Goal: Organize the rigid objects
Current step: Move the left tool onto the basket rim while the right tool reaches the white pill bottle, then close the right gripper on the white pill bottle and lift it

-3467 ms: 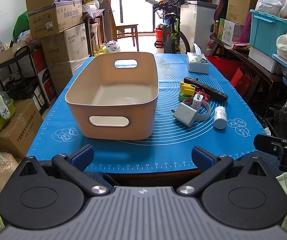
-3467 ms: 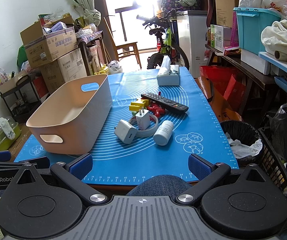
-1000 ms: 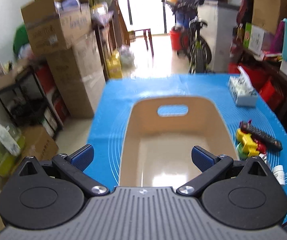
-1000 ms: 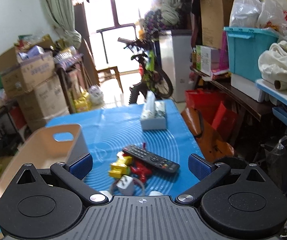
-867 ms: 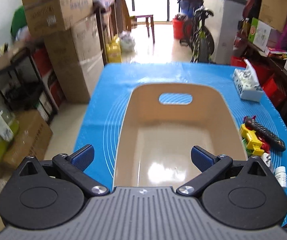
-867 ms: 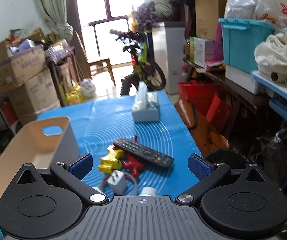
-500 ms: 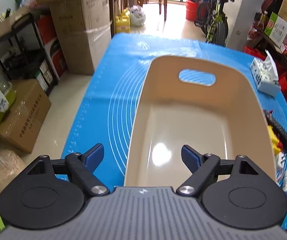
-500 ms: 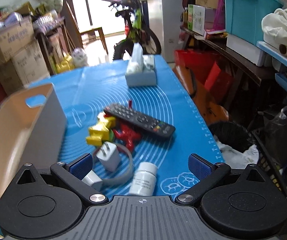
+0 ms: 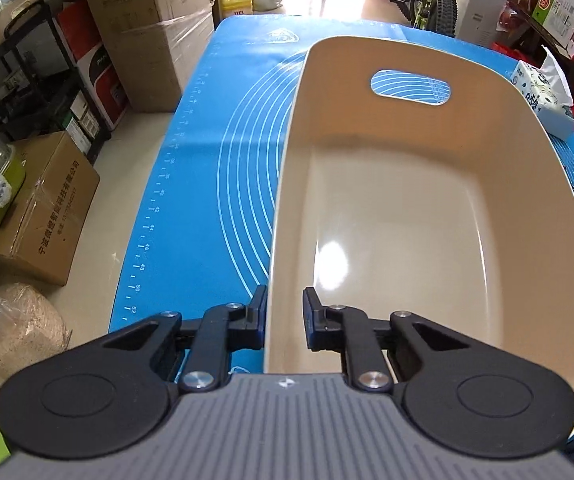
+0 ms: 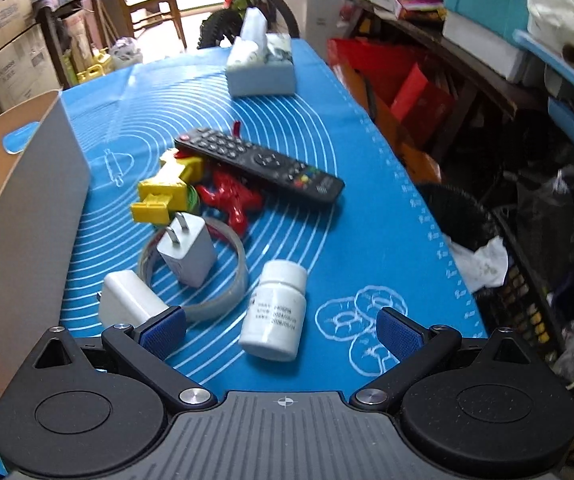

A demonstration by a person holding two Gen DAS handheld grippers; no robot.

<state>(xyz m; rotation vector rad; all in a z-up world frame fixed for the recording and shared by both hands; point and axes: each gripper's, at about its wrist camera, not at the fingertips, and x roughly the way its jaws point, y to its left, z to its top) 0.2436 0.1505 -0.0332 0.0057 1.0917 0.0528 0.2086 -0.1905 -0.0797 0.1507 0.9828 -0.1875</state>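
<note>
A beige plastic bin (image 9: 407,216) stands empty on the blue mat (image 9: 207,184). My left gripper (image 9: 284,312) has closed on the bin's near left rim, one finger outside and one inside. The bin's side also shows in the right wrist view (image 10: 19,216). My right gripper (image 10: 281,330) is open and empty, just above a lying white pill bottle (image 10: 277,314). Beyond it lie two white chargers (image 10: 187,254) (image 10: 131,300), a grey tape ring (image 10: 223,284), a yellow toy (image 10: 167,192), a red figure (image 10: 231,196) and a black remote (image 10: 259,164).
A tissue box (image 10: 261,68) sits at the mat's far end, also in the left wrist view (image 9: 543,96). Cardboard boxes (image 9: 43,220) and a black rack (image 9: 27,76) stand left of the table. A black waste basket (image 10: 471,224) and shelves stand to the right.
My left gripper moved forward and down and closed its fingers onto the bin's near rim. My right gripper dropped lower and closer over the pill bottle, still open.
</note>
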